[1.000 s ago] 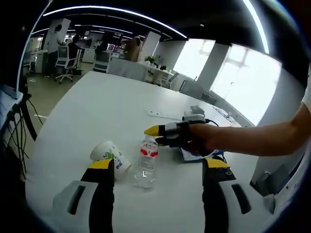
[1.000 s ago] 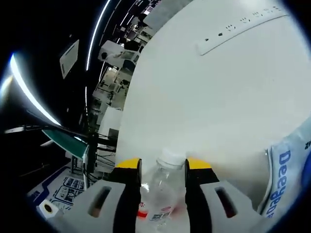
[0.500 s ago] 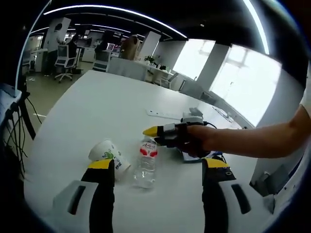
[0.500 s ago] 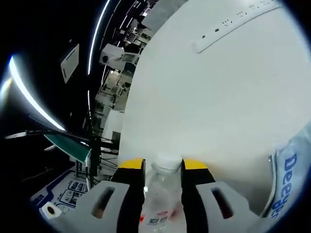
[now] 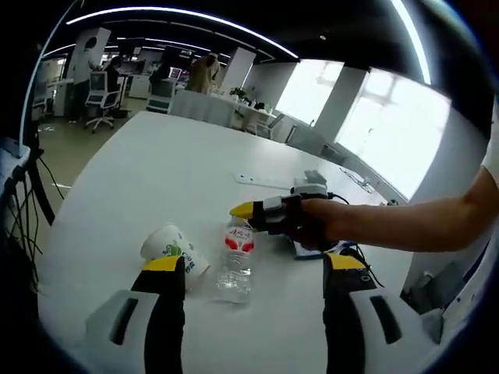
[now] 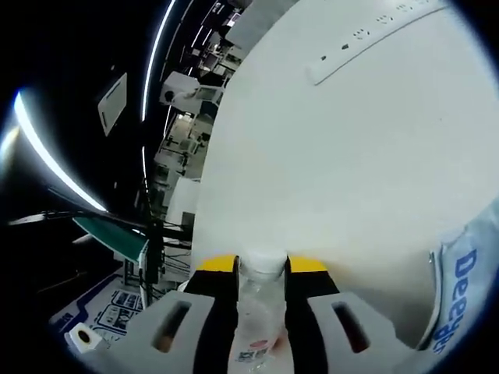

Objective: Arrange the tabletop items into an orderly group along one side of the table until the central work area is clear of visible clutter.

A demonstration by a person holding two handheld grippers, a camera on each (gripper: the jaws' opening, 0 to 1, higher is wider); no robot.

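Observation:
A clear water bottle (image 5: 236, 261) with a red label stands upright on the white table (image 5: 156, 179). My right gripper (image 5: 243, 210), held by a person's hand, reaches in from the right and is shut on the bottle's neck. In the right gripper view the bottle (image 6: 259, 312) with its white cap sits squeezed between the yellow-tipped jaws of the right gripper (image 6: 262, 265). A white paper cup (image 5: 173, 248) lies on its side just left of the bottle. My left gripper (image 5: 253, 269) is open, its jaws standing on either side of the bottle and cup, nearer to me.
A white power strip (image 5: 261, 181) (image 6: 374, 35) lies farther back on the table. A blue-and-white packet (image 6: 460, 288) (image 5: 312, 251) lies beside the right hand, with cables (image 5: 355, 253) by it. Office chairs and desks (image 5: 101, 89) stand beyond the table's far edge.
The right gripper's jaws have closed in from a loose gap until they press the bottle's neck. The left gripper stays still and open.

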